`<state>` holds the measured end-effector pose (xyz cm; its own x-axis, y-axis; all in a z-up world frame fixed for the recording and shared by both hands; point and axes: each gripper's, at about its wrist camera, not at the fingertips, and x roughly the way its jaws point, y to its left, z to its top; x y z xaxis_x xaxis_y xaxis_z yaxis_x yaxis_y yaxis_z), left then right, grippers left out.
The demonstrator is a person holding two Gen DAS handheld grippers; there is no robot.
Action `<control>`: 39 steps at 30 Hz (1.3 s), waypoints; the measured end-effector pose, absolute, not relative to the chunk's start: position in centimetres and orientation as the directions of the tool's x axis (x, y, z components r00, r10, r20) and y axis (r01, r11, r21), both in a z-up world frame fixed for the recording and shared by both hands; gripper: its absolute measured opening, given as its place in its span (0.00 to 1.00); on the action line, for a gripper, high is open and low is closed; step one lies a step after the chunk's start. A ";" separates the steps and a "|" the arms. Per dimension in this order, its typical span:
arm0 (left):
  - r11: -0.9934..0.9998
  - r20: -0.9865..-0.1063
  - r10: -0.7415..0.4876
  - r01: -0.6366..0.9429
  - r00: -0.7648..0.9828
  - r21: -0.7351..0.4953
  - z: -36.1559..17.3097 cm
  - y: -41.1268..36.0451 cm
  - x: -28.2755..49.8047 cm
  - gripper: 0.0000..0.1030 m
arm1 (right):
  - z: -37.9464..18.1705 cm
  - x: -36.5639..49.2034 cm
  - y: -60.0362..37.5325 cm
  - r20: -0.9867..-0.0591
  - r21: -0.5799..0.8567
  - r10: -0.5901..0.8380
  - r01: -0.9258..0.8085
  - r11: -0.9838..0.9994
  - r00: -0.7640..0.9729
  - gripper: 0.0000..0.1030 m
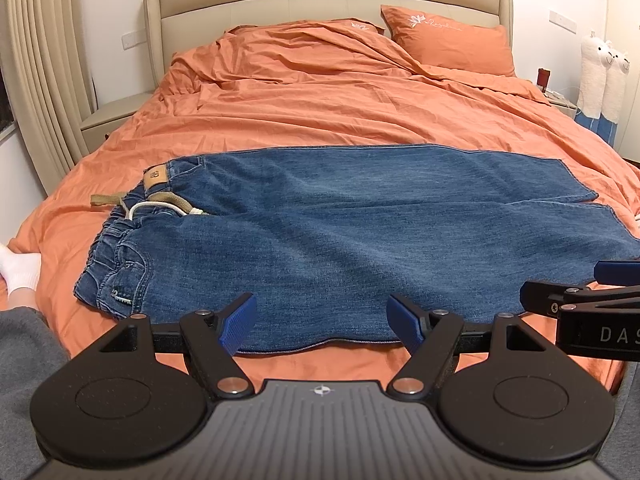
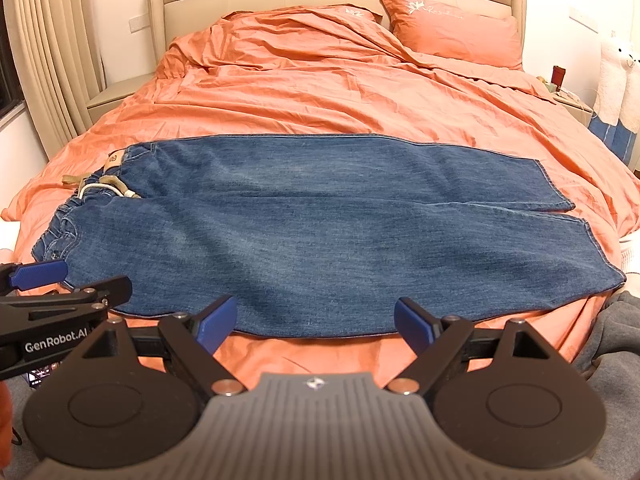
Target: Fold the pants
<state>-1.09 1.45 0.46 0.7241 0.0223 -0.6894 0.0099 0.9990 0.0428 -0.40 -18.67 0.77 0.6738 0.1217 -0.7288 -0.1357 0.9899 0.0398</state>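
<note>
Blue jeans (image 1: 340, 236) lie flat across the orange bed, waistband with a tan belt (image 1: 168, 204) at the left, leg hems at the right. They also show in the right wrist view (image 2: 320, 232). My left gripper (image 1: 322, 322) is open and empty, just above the near edge of the near leg. My right gripper (image 2: 314, 324) is open and empty over the same near edge, farther right. Each gripper shows at the edge of the other's view: the right one (image 1: 580, 292) and the left one (image 2: 60, 284).
The orange duvet (image 1: 320, 104) is rumpled behind the jeans, with an orange pillow (image 1: 448, 40) at the headboard. A nightstand (image 1: 116, 114) stands left and another (image 2: 572, 102) right, beside plush toys (image 2: 618, 80). A white-socked foot (image 1: 20, 268) is at the left.
</note>
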 end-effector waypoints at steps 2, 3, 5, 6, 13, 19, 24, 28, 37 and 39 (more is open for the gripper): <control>0.999 -0.690 0.022 0.009 0.724 0.041 0.5 1.5 -1.1 0.84 | 0.8 -0.4 -18.7 -0.729 0.040 0.123 -0.137 0.990 0.673 0.80; 0.999 -0.689 0.022 0.008 0.724 0.041 0.5 1.6 -1.1 0.84 | 0.8 -0.4 -18.7 -0.729 0.040 0.123 -0.137 0.990 0.673 0.80; 0.999 -0.689 0.023 0.008 0.725 0.042 0.5 1.7 -1.1 0.84 | 0.8 -0.4 -18.7 -0.729 0.039 0.122 -0.137 0.990 0.674 0.80; 0.999 -0.689 0.023 0.008 0.725 0.041 0.5 1.7 -1.1 0.84 | 0.8 -0.4 -18.7 -0.729 0.040 0.122 -0.136 0.990 0.674 0.80; 0.999 -0.689 0.024 0.007 0.725 0.043 0.5 1.9 -1.2 0.84 | 0.8 -0.4 -18.7 -0.729 0.039 0.122 -0.137 0.990 0.674 0.80; 0.999 -0.693 0.026 0.008 0.720 0.046 0.6 2.1 -1.0 0.84 | 0.8 -0.4 -18.7 -0.729 0.037 0.120 -0.136 0.990 0.674 0.80; 0.997 -0.696 0.032 0.022 0.718 0.069 0.7 2.1 -0.1 0.84 | 0.2 0.4 -19.2 -0.729 0.035 0.117 -0.135 0.990 0.674 0.80; 0.996 -0.688 0.040 0.026 0.725 0.086 1.1 3.0 1.2 0.83 | -0.2 1.8 -20.6 -0.703 0.065 0.152 -0.150 0.987 0.694 0.80; 0.997 -0.679 -0.045 0.081 0.733 0.021 2.5 10.7 6.2 0.69 | -1.7 6.5 -22.2 -0.637 -0.021 0.129 -0.185 0.983 0.760 0.80; 0.999 -0.688 -0.043 0.047 0.725 -0.013 2.5 13.9 7.8 0.63 | -2.4 7.8 -22.4 -0.646 -0.014 0.140 -0.195 0.981 0.751 0.80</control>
